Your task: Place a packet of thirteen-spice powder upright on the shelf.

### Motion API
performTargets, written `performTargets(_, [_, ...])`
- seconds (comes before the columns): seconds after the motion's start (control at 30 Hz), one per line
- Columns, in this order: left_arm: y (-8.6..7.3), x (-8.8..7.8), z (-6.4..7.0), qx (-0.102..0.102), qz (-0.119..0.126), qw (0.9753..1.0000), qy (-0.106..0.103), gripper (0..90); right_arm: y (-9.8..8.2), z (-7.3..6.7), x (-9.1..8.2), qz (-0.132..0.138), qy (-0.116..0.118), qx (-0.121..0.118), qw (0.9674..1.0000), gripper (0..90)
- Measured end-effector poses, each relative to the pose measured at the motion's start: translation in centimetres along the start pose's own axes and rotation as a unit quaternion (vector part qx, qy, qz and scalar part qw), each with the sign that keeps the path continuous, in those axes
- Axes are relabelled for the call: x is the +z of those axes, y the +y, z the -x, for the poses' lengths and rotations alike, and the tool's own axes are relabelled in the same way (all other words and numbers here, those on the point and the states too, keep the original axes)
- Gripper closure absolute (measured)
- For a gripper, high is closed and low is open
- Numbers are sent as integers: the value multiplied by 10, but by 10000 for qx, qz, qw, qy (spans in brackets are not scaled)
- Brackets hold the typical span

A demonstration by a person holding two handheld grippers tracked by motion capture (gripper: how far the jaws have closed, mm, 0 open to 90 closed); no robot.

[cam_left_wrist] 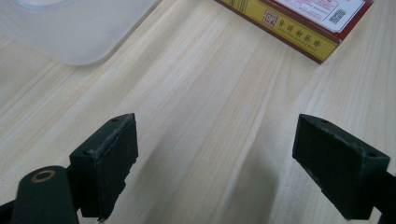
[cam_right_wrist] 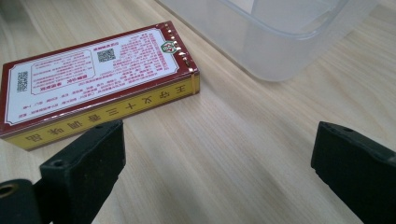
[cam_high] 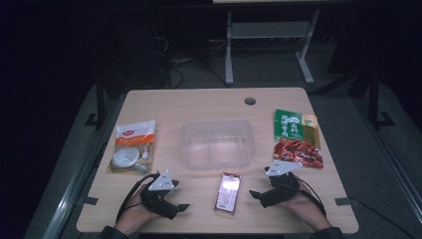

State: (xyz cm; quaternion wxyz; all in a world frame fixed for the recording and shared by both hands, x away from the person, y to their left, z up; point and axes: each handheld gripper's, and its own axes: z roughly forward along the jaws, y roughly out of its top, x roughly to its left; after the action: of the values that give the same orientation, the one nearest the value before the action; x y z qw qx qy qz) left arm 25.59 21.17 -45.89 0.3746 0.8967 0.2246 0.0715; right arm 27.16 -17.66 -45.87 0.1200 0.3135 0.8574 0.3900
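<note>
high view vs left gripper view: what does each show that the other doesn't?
High view alone: the orange-and-white packet, the green-and-red packet, the right gripper and the person's hands. Left gripper view alone: the print and code square on the box's face, and a close look at its own pads standing wide apart over bare wood. Both: the wooden table, the clear plastic tub and the red-and-yellow box.

Lab-like recording room, bare wooden desk (cam_high: pixel 164 107) with cable hole (cam_high: pixel 250 101), dark surroundings, loose floor cables (cam_high: pixel 174 74)

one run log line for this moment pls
left tongs: open, empty | right tongs: open, empty | small box: flat on table between them | clear tub: behind box
</note>
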Motion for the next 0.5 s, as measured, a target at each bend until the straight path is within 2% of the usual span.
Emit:
performTargets(0.2, [0,-2,0,-32,1,10000,-21,143,0,-1,-1,5,41,-16,10000,27])
performTargets(0.3, [2,-4,0,-180,115,9998,-49,181,-1,0,-2,61,48,36,10000,36])
performTargets(0.37, [3,-4,-1,-227,135,9996,-80,220,-1,1,-2,71,47,42,10000,37])
performTargets(0.5, [9,-6,0,-307,228,9991,-200,360,1,3,-4,123,62,84,9999,46])
